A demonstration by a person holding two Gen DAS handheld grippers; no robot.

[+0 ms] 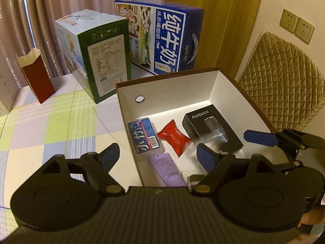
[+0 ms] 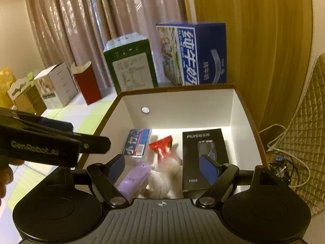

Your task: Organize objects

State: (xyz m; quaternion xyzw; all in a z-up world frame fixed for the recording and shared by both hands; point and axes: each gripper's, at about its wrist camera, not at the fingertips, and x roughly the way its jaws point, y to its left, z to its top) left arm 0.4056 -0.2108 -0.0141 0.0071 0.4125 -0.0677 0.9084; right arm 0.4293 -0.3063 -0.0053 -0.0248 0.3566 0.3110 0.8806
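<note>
Box (image 2: 239,109) white-walled, open top, black FLYCO carton (image 2: 203,156) by right wall, both hand-held grippers, left (image 1: 158,152) and right (image 2: 164,163), released above it, nothing between jaws.

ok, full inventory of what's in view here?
storage box: 1, white inside, on the table, open
razor box: 1, black, in the storage box, right
red packet: 1, middle of the storage box
blue pack: 1, in the storage box, left
purple tube: 1, near side of the storage box
pale item: 1, blurred, beside the purple tube
milk carton: 1, blue, behind the storage box
green carton: 1, left of the milk carton
red carton: 1, open, by the curtain
left tongs: open, empty
right tongs: open, empty
</note>
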